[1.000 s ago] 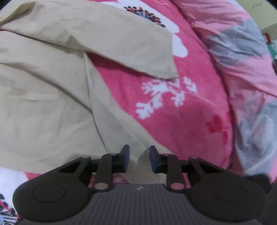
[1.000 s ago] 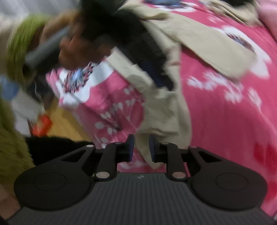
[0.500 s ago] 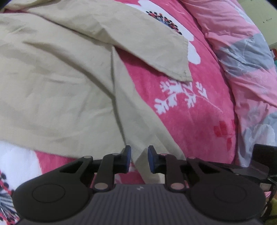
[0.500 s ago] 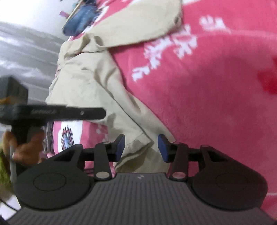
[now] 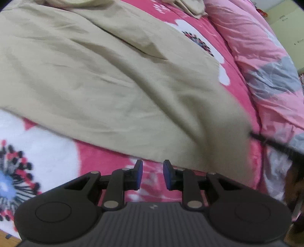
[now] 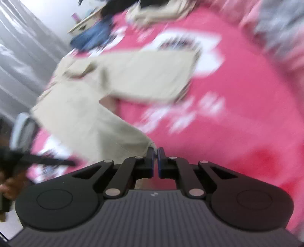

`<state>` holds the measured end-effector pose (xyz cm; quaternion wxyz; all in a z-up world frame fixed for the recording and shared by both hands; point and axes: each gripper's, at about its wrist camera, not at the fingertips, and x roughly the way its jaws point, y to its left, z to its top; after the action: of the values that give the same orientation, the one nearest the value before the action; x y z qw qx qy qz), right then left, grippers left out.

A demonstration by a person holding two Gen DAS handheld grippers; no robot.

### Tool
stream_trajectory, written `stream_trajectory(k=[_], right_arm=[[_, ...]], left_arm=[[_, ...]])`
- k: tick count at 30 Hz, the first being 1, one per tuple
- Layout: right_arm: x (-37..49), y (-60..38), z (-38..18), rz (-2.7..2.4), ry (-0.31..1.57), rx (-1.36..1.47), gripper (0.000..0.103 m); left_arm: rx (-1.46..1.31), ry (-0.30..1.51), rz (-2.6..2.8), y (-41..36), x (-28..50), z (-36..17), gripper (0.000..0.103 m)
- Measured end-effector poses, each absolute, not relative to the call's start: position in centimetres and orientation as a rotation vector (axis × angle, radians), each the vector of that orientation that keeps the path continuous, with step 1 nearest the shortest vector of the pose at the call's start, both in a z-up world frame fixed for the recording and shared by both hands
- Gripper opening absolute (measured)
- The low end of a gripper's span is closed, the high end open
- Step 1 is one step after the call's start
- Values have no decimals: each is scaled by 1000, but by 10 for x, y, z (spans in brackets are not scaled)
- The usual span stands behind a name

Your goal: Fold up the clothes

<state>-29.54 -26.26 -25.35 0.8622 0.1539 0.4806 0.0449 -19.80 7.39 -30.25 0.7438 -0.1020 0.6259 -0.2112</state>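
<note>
Beige trousers (image 5: 106,79) lie spread and creased over a pink floral bedspread (image 5: 241,89). My left gripper (image 5: 152,173) hovers just off their near edge, open by a narrow gap, with only bedspread showing between the fingers. The right wrist view is blurred by motion. There the trousers (image 6: 133,76) lie with one leg folded across, and the other leg runs down to my right gripper (image 6: 155,152), which is shut on that leg's hem corner. The right gripper (image 5: 273,144) shows as a dark blur at the trousers' right edge.
A pink and grey quilt (image 5: 266,62) is bunched along the bed's right side. More beige cloth (image 5: 191,7) and blue clothing (image 6: 91,38) lie at the far end. A hand (image 6: 7,184) holds the left gripper (image 6: 47,161) near the bed's left edge.
The right gripper has gone from open around the leg hem to shut on it. The left gripper has drawn back, so the cloth is no longer between its fingers.
</note>
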Motion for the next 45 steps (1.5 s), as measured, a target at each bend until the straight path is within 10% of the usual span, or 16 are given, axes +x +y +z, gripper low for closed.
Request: stream_trajectory(k=[6, 9, 14, 20, 22, 25, 28, 37, 45], right_arm=[[-248, -325, -302, -158, 1112, 26, 6], [-265, -359, -295, -218, 1074, 316, 8], [-319, -355, -298, -134, 1053, 750, 52], [-340, -299, -327, -123, 1114, 761, 69], [-341, -288, -324, -132, 1096, 728, 65], [-341, -283, -318, -136, 1098, 701, 21], [-338, -287, -309, -142, 1105, 702, 7], [-337, -281, -268, -111, 1131, 671, 1], [-326, -267, -312, -150, 1260, 521, 1]], left_arm=[[-306, 1373, -356, 96, -196, -307, 24], [-342, 1347, -326, 107, -192, -306, 26], [-478, 1338, -237, 122, -176, -321, 27], [-600, 1326, -92, 137, -168, -343, 15], [-653, 1314, -46, 141, -171, -347, 4], [-773, 1305, 26, 151, -177, -352, 1], [-823, 1297, 68, 157, -181, -349, 0], [-619, 1259, -8, 155, -199, -282, 0], [-400, 1418, 6, 127, -188, -338, 0]])
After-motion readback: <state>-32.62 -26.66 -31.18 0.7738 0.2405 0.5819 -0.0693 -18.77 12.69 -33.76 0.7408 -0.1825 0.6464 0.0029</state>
